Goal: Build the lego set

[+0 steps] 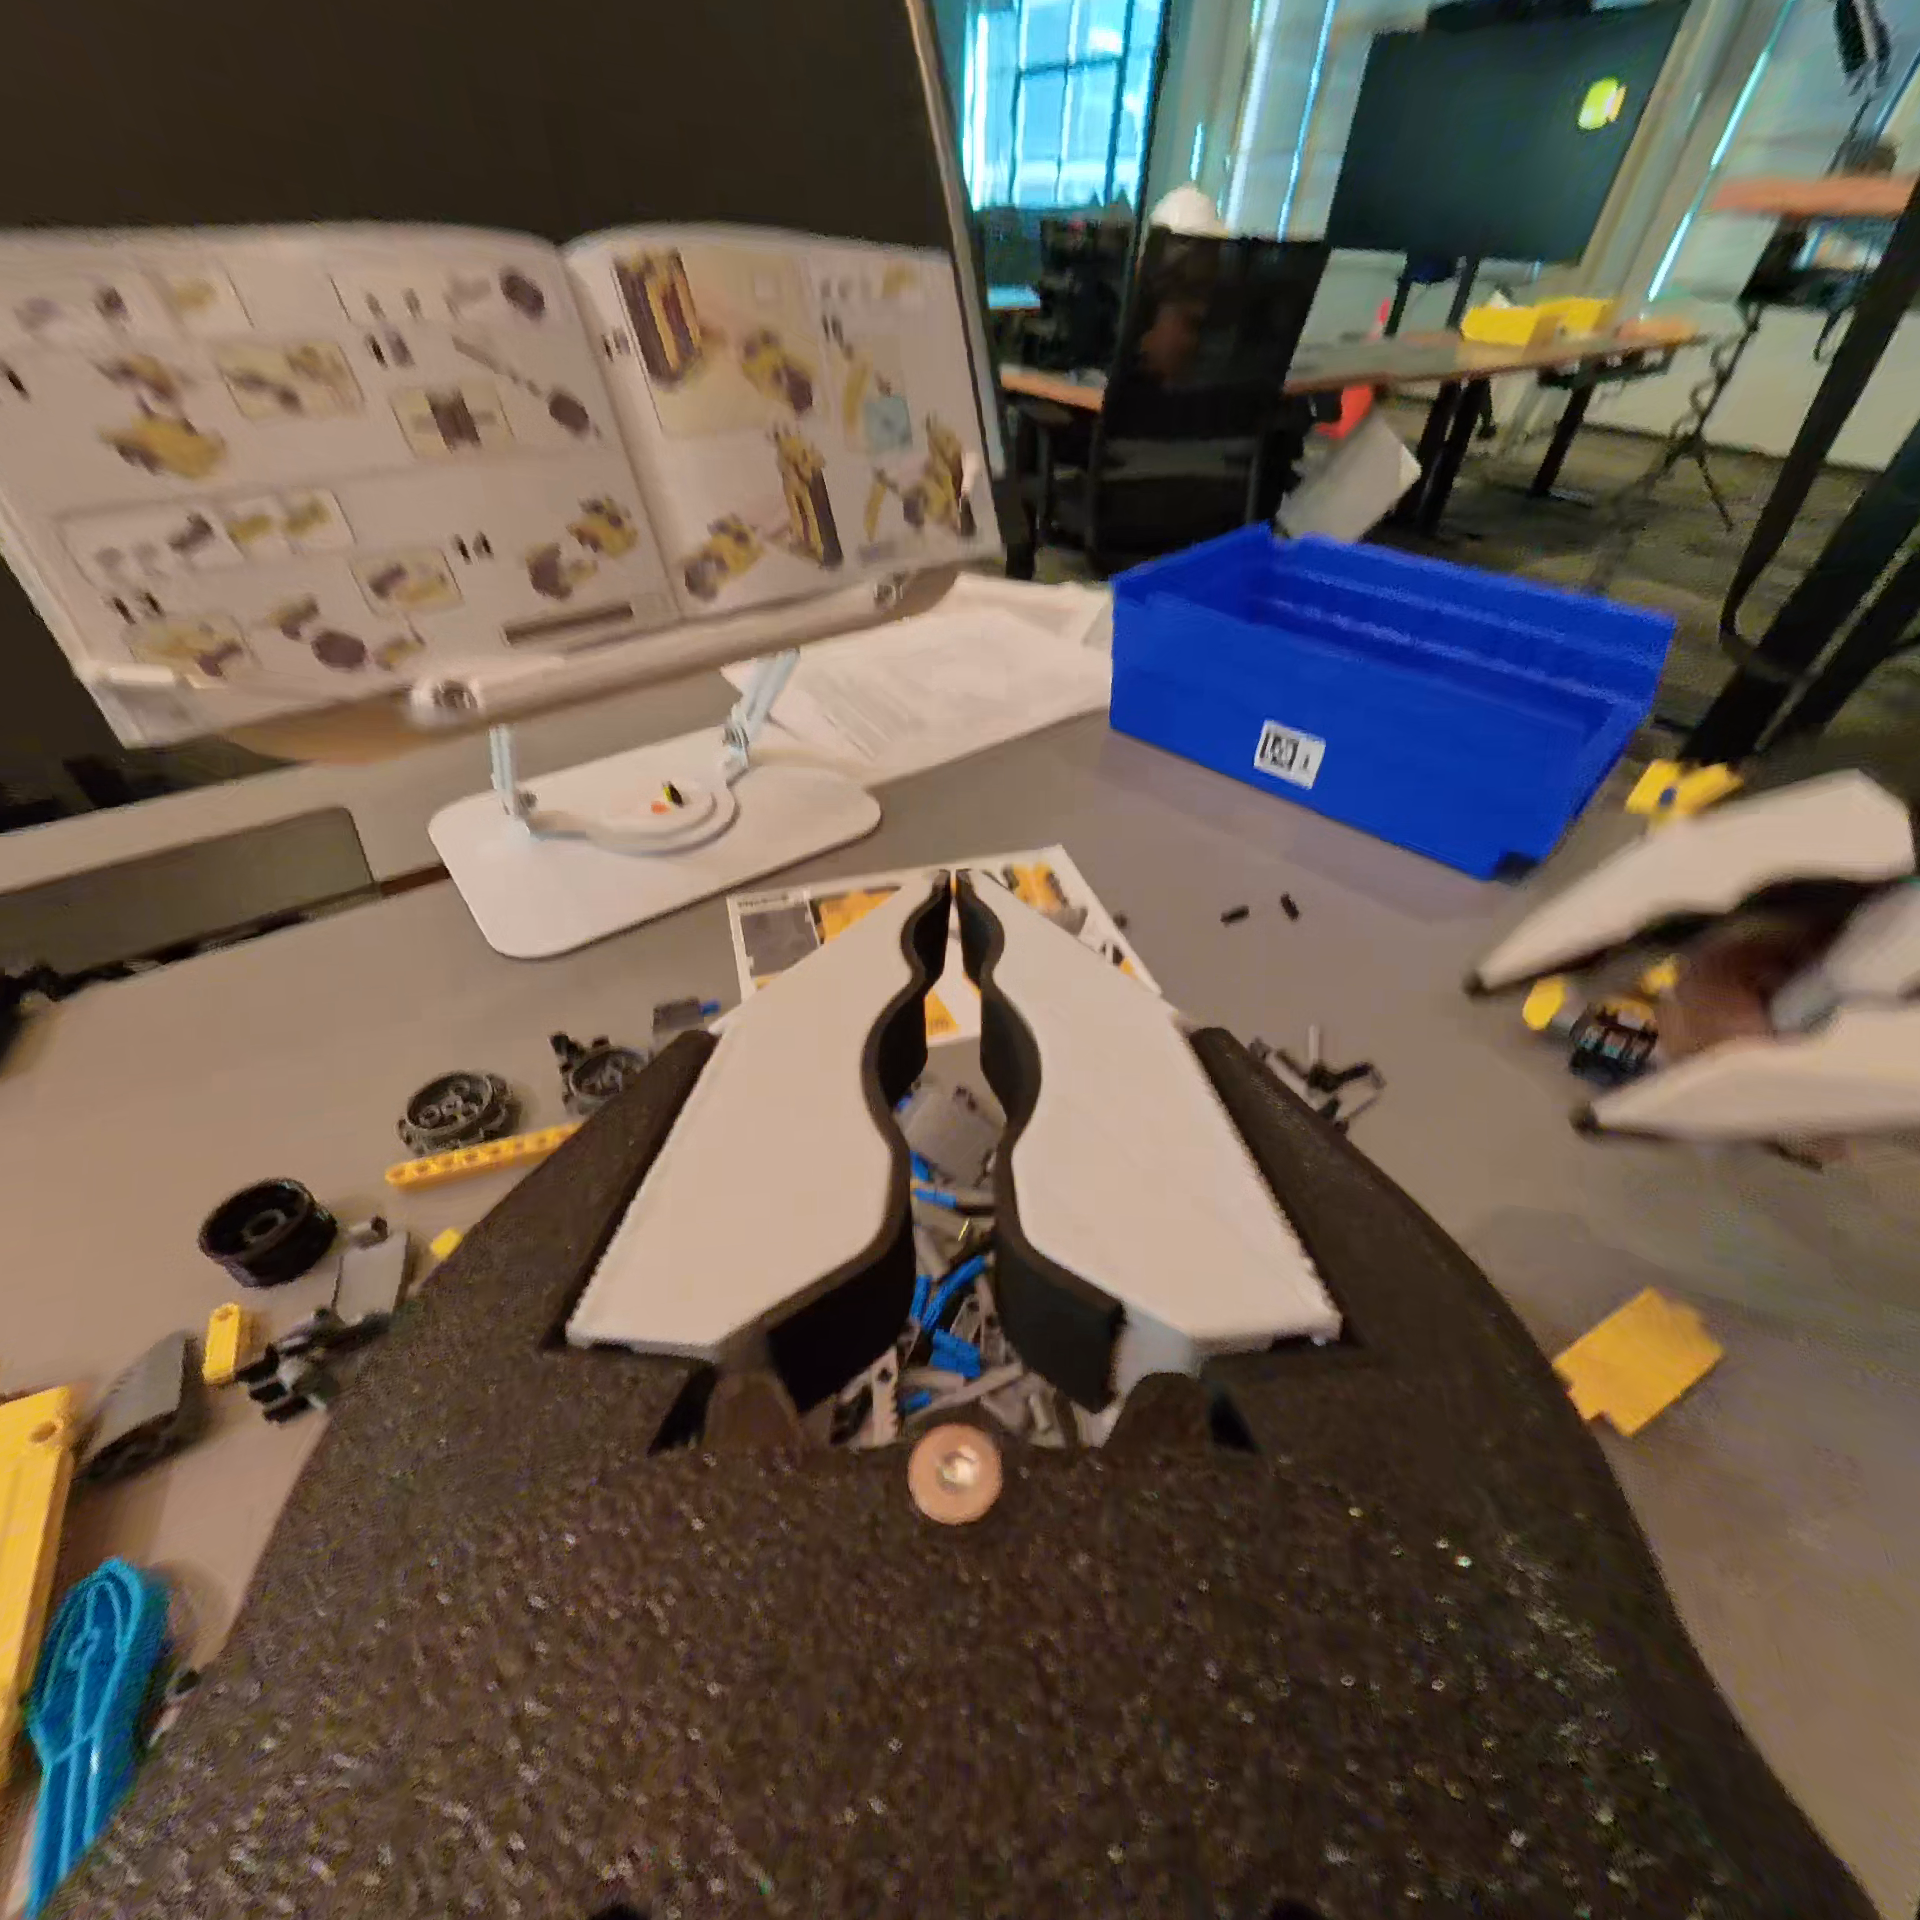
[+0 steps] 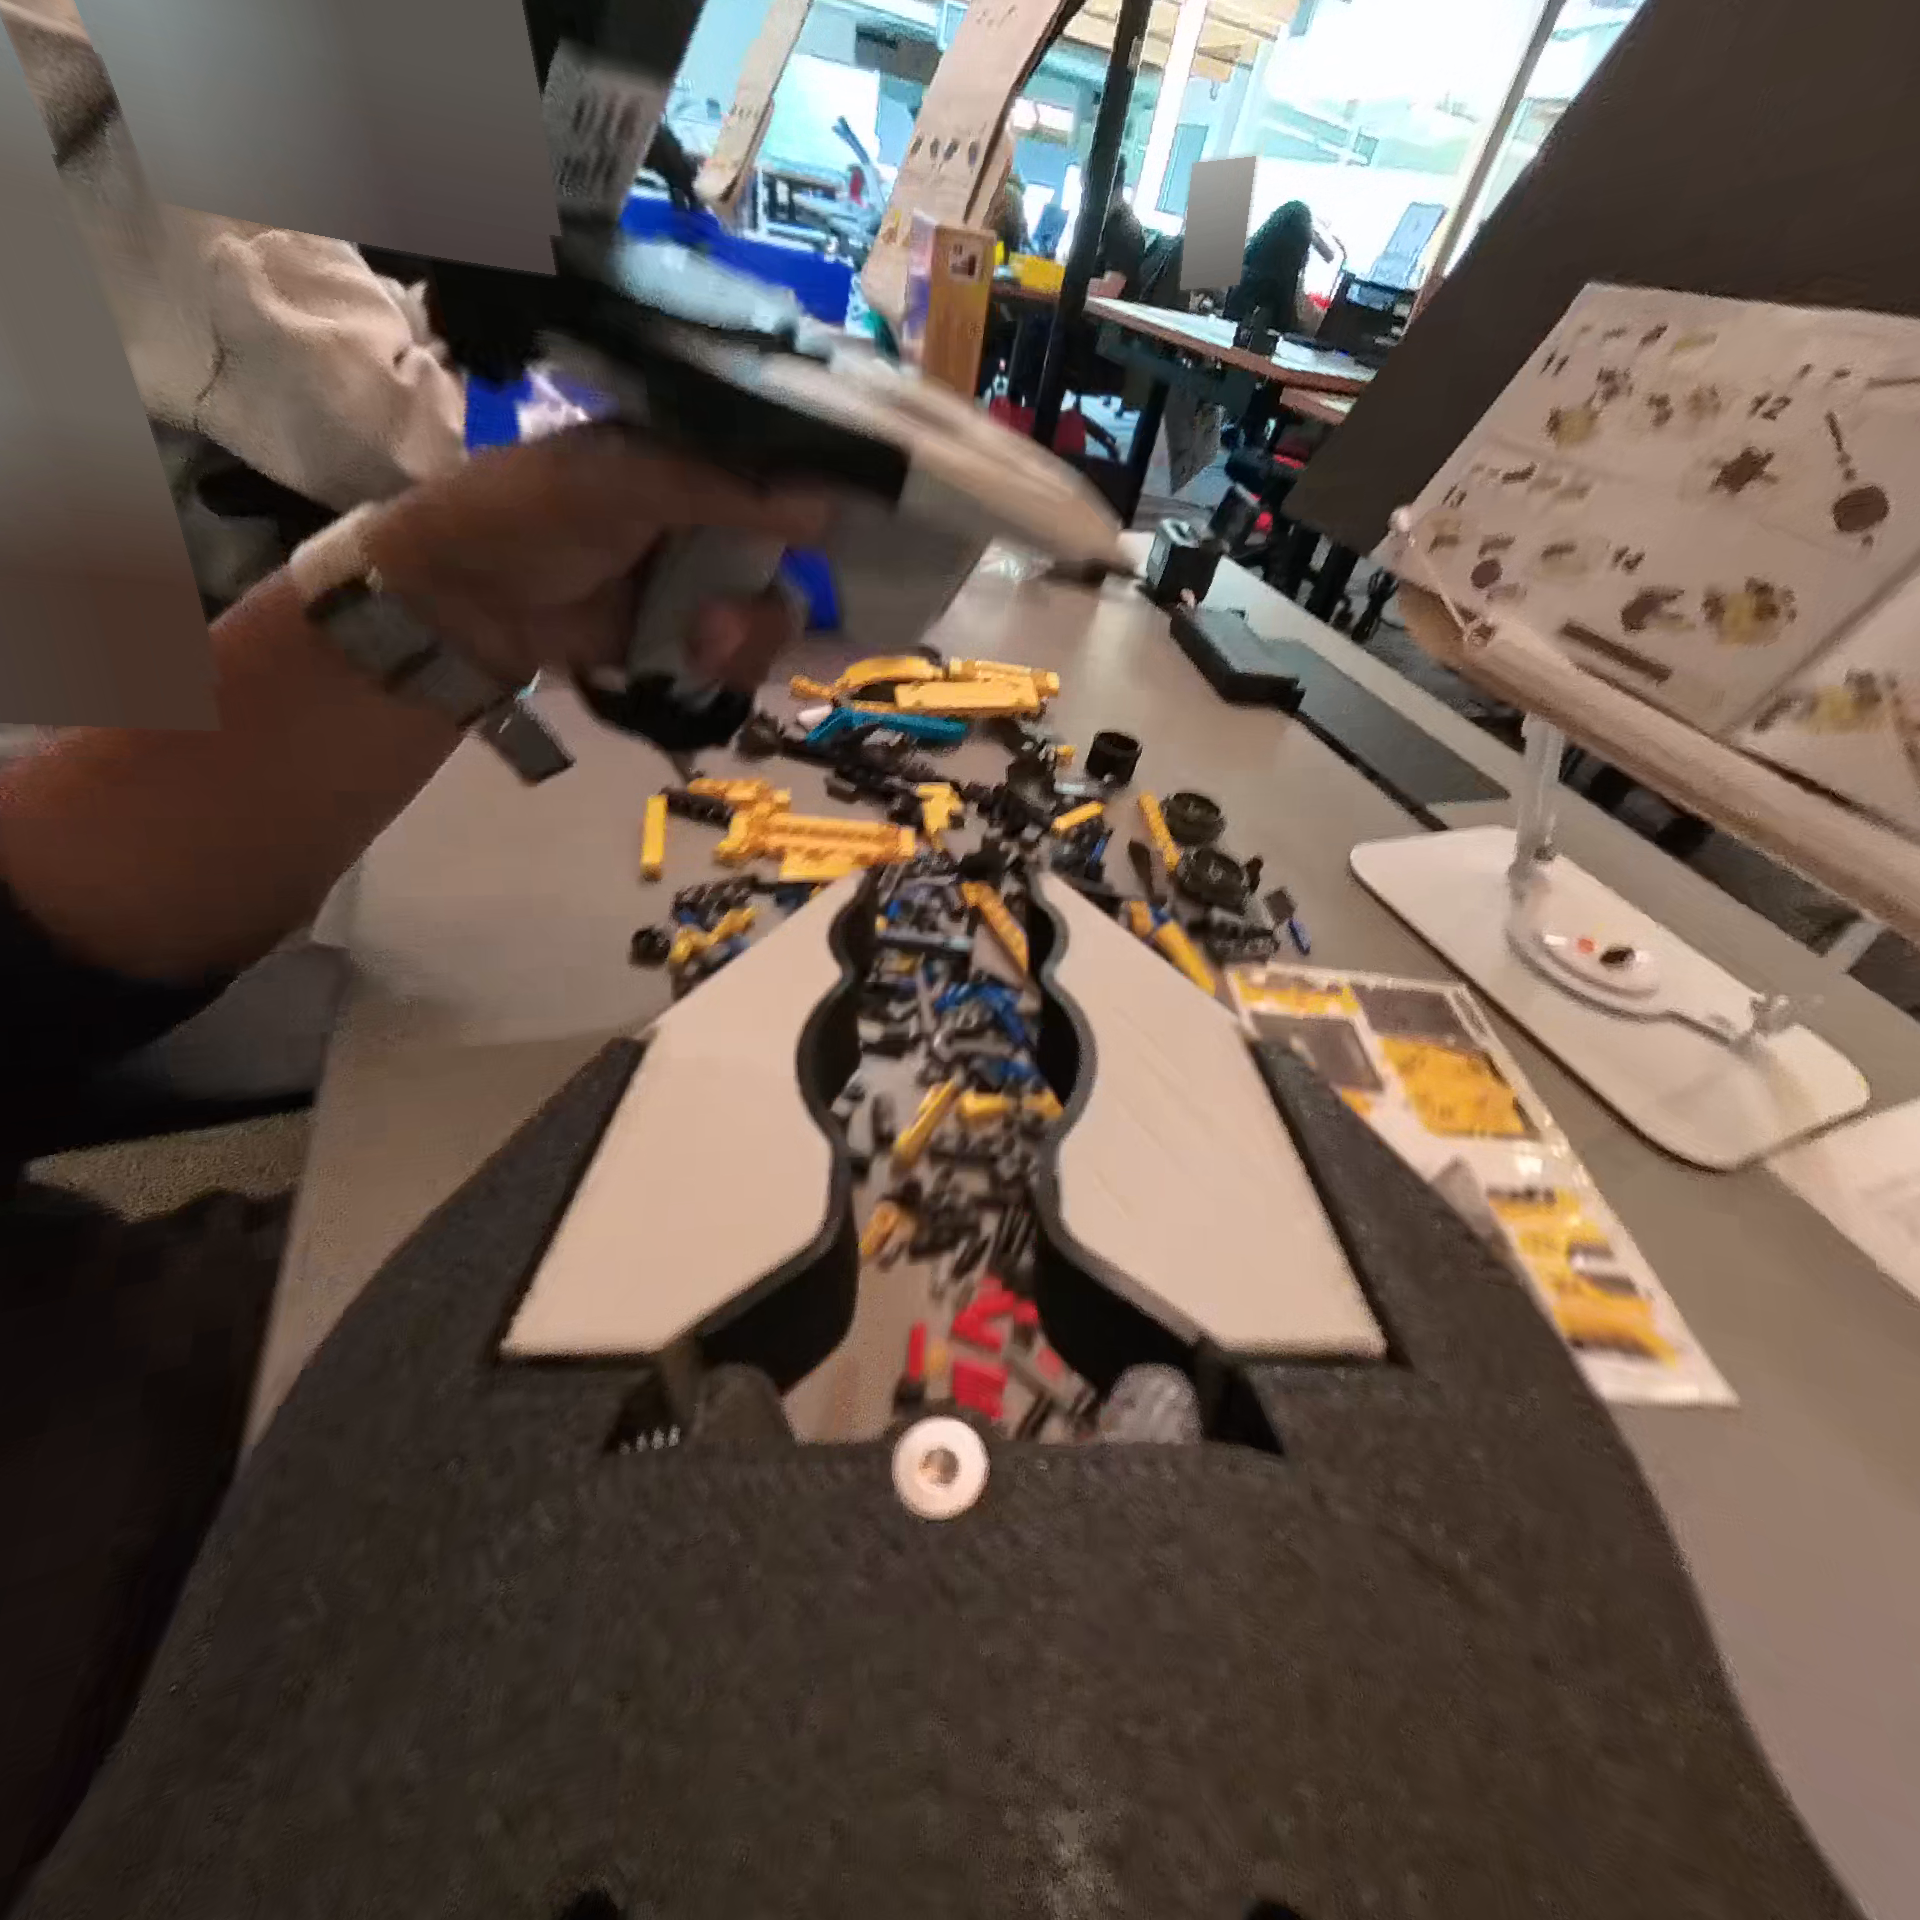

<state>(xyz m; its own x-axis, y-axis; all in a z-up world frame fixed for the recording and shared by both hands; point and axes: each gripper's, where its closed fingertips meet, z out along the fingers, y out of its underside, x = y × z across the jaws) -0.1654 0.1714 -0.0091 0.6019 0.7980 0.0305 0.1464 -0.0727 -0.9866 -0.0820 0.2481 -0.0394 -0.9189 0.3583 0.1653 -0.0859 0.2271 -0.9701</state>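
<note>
My left gripper (image 1: 951,883) is shut with nothing seen between its fingertips, held above a sticker sheet (image 1: 790,925) on the grey table (image 1: 1143,831). Loose grey and blue pieces (image 1: 945,1299) lie under its fingers. My right gripper (image 2: 951,883) is open over a pile of yellow, black and blue building pieces (image 2: 966,1039). In the left wrist view the right gripper (image 1: 1527,1049) is at the right edge, open, with a small yellow and black assembly (image 1: 1600,1023) between its fingers. The left gripper (image 2: 1112,545) shows blurred at the upper left of the right wrist view, held by a hand (image 2: 540,561).
An open instruction booklet (image 1: 499,447) rests on a white stand (image 1: 665,852) at the back. A blue bin (image 1: 1382,686) stands at the back right. Black wheels (image 1: 265,1231), yellow beams (image 1: 478,1153), a teal tool (image 1: 83,1683) and a yellow panel (image 1: 1636,1361) lie around. There is about 12 cm between the tips of the two grippers. The yellow panel (image 1: 1636,1361) lies around 15 cm away from my right fingertips.
</note>
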